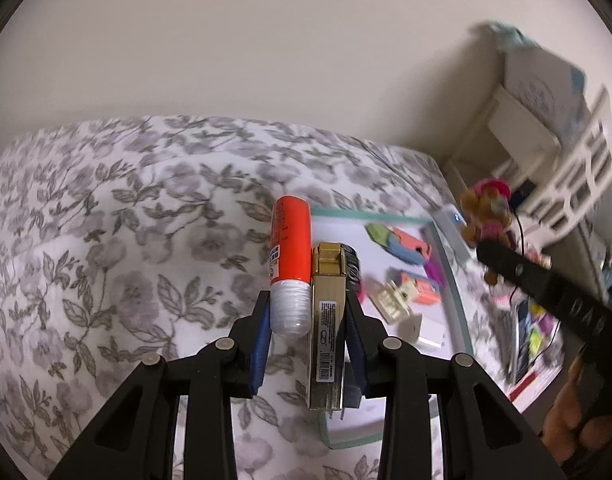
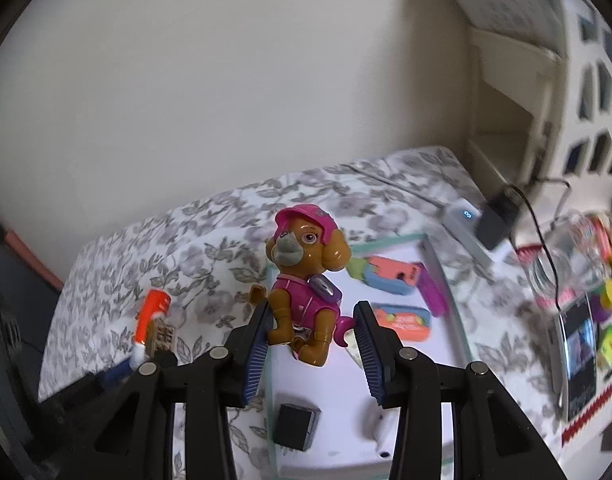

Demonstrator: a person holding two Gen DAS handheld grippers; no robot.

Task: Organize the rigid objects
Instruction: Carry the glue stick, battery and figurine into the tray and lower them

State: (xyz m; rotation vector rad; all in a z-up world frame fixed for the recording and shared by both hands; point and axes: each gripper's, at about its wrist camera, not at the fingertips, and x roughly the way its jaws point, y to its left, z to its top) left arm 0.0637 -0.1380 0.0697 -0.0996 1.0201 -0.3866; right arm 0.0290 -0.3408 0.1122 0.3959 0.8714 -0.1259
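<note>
Toy dog (image 2: 304,292) clamped between right hand-held gripper (image 2: 312,344) pads

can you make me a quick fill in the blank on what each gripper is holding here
1. The left gripper holds a gold box and a glue stick with a body coloured ____.
2. The right gripper is shut on a toy ____.
3. The toy's cap is ____.
4. The bedspread has a ____ print.

Missing words: orange; dog; pink; floral
</note>
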